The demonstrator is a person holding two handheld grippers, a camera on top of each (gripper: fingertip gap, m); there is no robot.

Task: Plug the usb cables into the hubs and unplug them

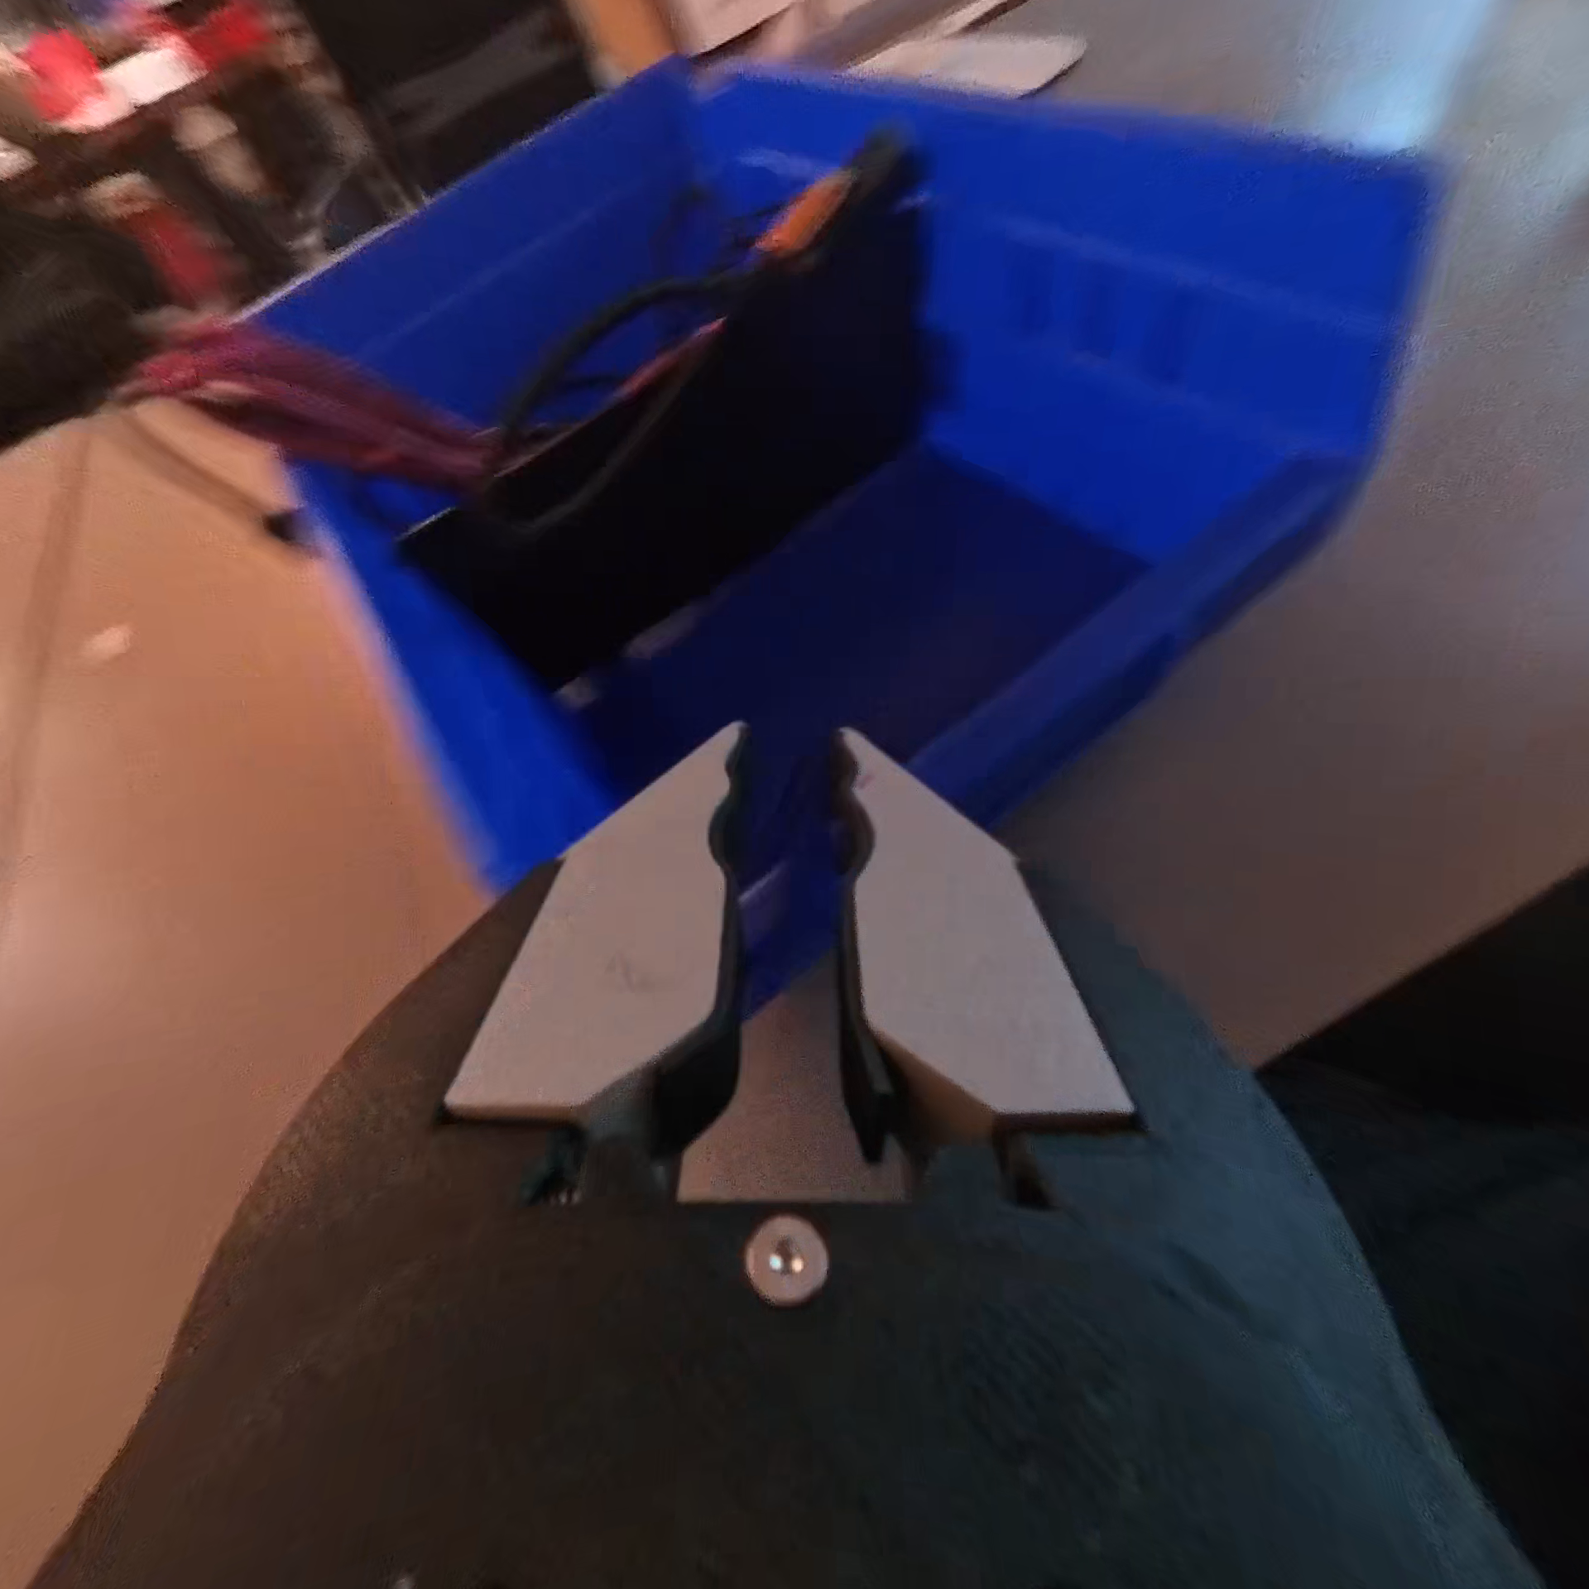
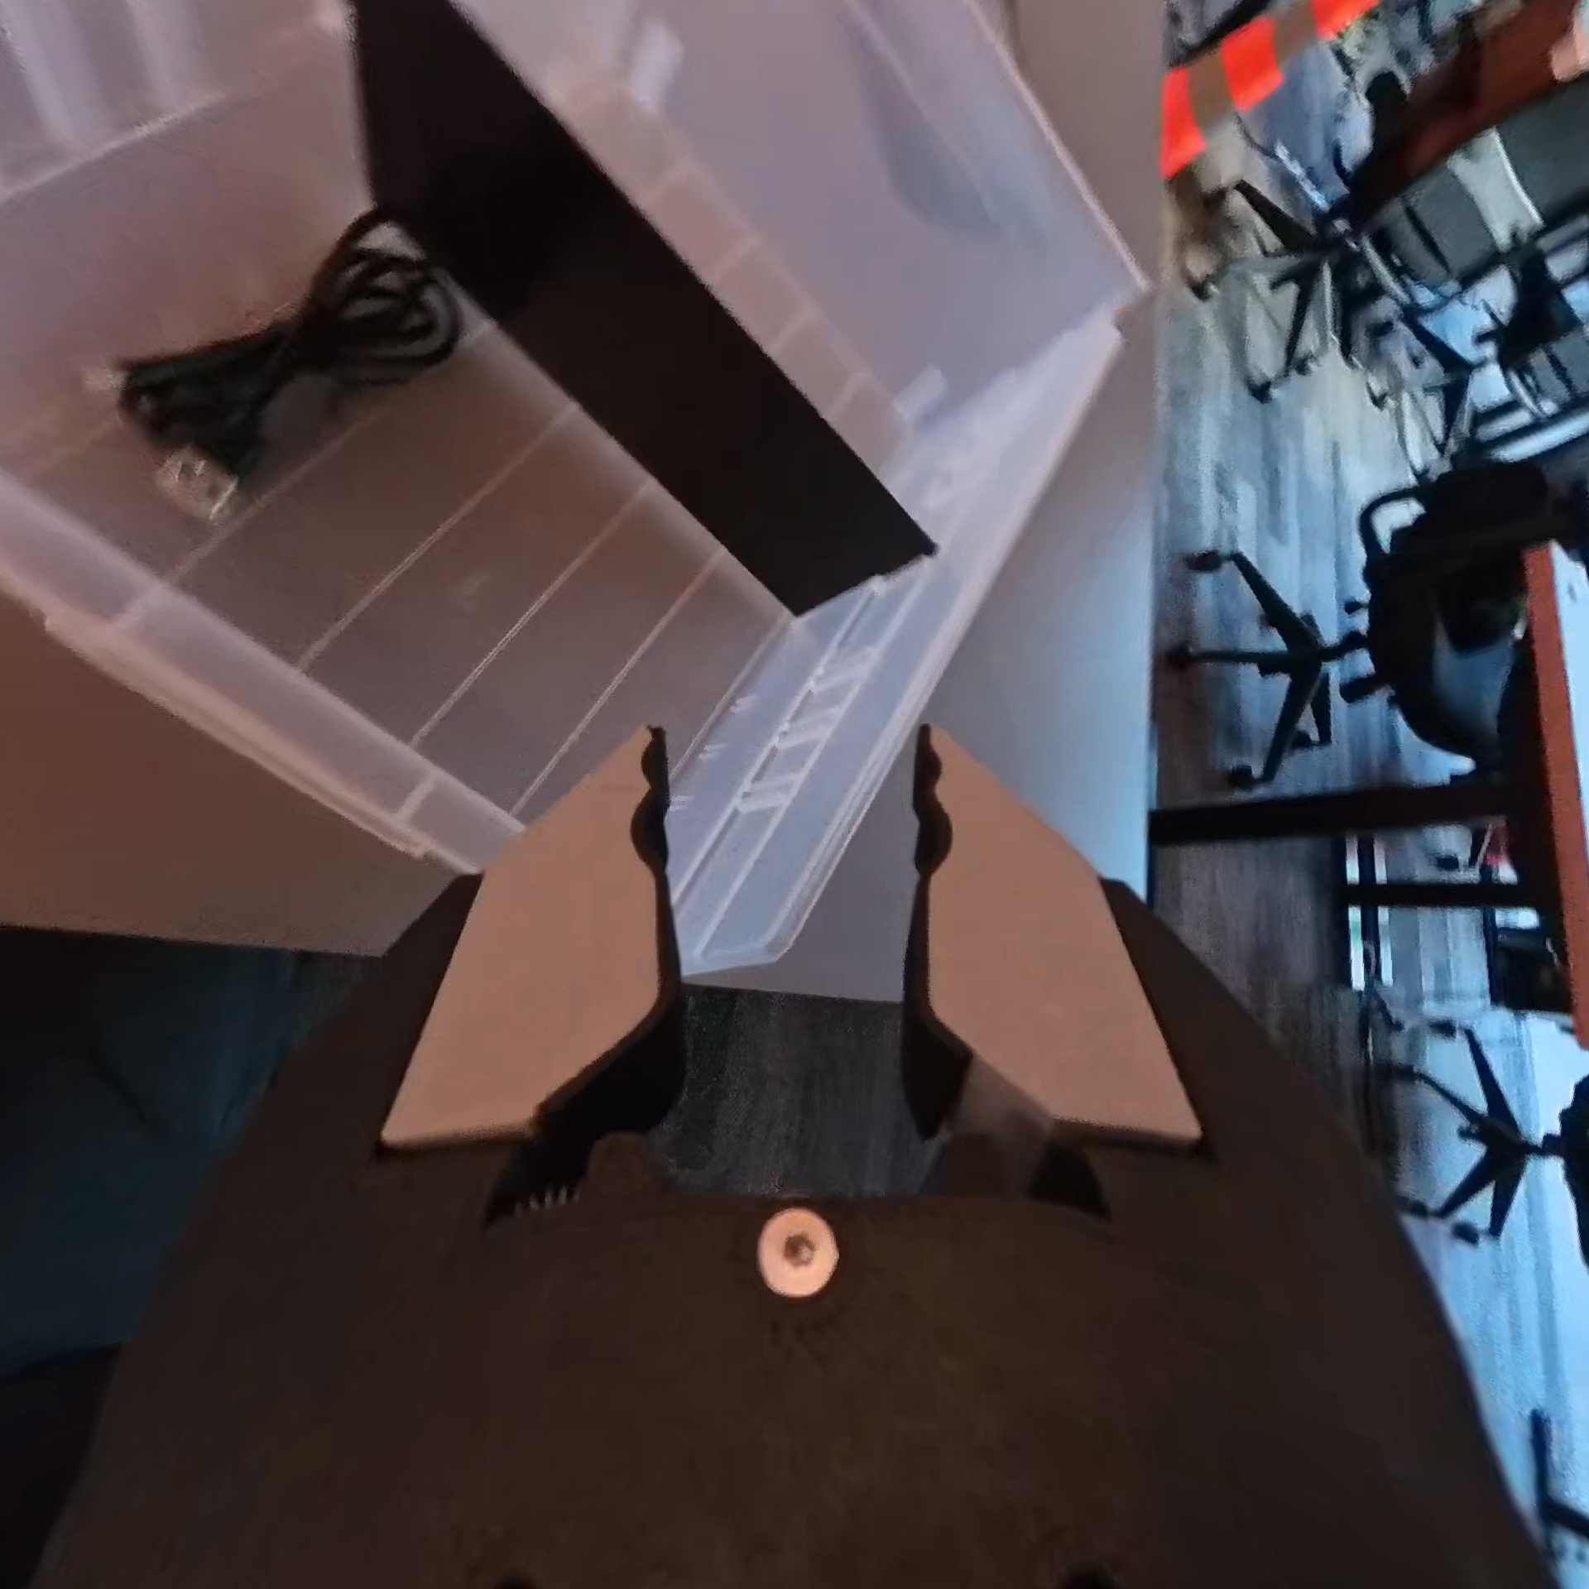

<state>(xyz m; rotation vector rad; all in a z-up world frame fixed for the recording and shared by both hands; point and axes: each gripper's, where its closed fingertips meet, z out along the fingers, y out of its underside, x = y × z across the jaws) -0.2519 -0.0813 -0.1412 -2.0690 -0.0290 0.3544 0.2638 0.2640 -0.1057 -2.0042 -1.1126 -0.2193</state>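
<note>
Left wrist view, blurred: left gripper (image 1: 791, 757) is hovering over the near wall of a blue bin (image 1: 1161, 361), jaws parted narrowly, gripping nothing. Ahead of the jaws, black cables (image 1: 593, 378) are lying on a black divider (image 1: 731, 447) inside the bin.

Right wrist view: right gripper (image 2: 791, 757) is hanging released, empty. A clear bin (image 2: 533, 688) is sitting ahead; a coiled black usb cable (image 2: 284, 361) is lying inside, up-left of the jaws, beside a black panel (image 2: 636, 335).

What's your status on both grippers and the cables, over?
Left gripper open, empty, over blue bin with dark cables. Right gripper open, empty, short of clear bin; black cable coiled inside. Black divider beside it.
</note>
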